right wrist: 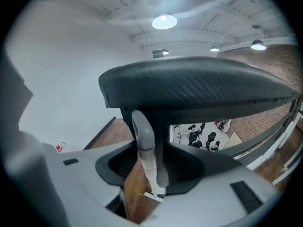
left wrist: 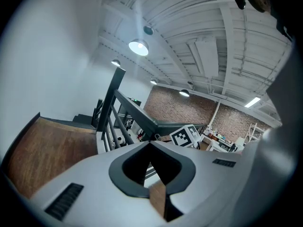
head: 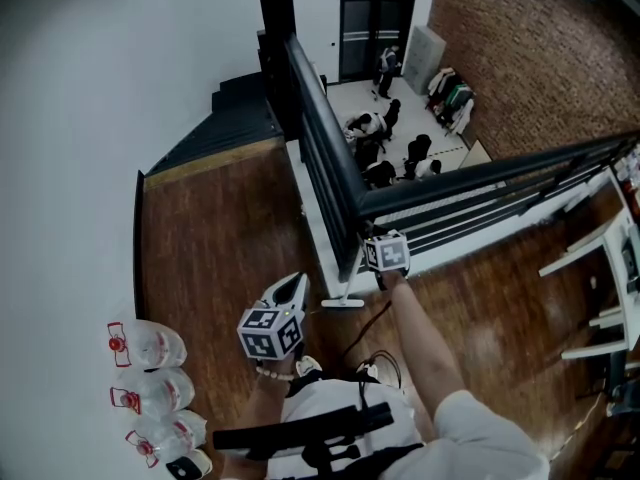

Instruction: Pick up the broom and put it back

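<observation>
Broom (right wrist: 146, 156): judged light, stiff, smooth; best taken at grey top grip, which stood free inside right hand-held gripper (right wrist: 158, 167), jaws parted; left hand-held gripper (left wrist: 150, 144) was closed, empty.

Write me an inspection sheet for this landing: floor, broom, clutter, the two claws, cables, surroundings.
Surface: wooden floor, glossy.
Job's things: broom upright against the black railing, its handle inside the right gripper.
Clutter: water bottles along the wall.
Grippers: right gripper open, pads off the handle; left gripper shut, empty.
Cables: thin dark cord by the person's feet.
Surroundings: brick wall; people on the floor below.
</observation>
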A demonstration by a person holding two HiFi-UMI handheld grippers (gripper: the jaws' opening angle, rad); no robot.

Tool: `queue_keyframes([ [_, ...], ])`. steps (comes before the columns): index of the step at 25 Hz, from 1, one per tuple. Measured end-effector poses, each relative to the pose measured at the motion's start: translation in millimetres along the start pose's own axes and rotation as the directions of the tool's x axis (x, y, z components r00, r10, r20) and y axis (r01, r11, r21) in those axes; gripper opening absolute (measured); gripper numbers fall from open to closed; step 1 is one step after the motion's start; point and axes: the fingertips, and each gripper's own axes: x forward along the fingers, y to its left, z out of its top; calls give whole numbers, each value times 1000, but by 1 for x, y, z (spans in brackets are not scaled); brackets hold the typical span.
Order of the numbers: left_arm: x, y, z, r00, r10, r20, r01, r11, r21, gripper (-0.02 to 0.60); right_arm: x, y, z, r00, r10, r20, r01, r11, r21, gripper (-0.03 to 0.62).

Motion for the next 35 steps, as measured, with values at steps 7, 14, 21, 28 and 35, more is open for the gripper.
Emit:
queue_keyframes([
  [7, 0, -3, -1, 1000, -21, 1, 21, 1000, 0, -3, -11, -2, -7, 1000, -14, -1, 14, 1000, 9, 253],
  [14, 4, -14, -5, 997, -72, -7, 72, 997, 2, -3, -49, 9, -34, 1000, -12, 28, 11, 999, 36, 186],
  [21, 13, -14, -26, 991, -127, -40, 126, 992, -31, -3, -103, 6, -55, 991, 15, 135, -45, 973, 225, 6],
  [28, 10, -18, -38, 988, -148, -34, 146, 988, -42, -3, -167, 7, -52, 980, -50, 195, 7, 977, 215, 8],
  [35, -4, -39, -50, 988, -152, -22, 152, 988, -7, -2, -209, 19, -64, 960, -28, 280, -42, 969, 243, 8],
])
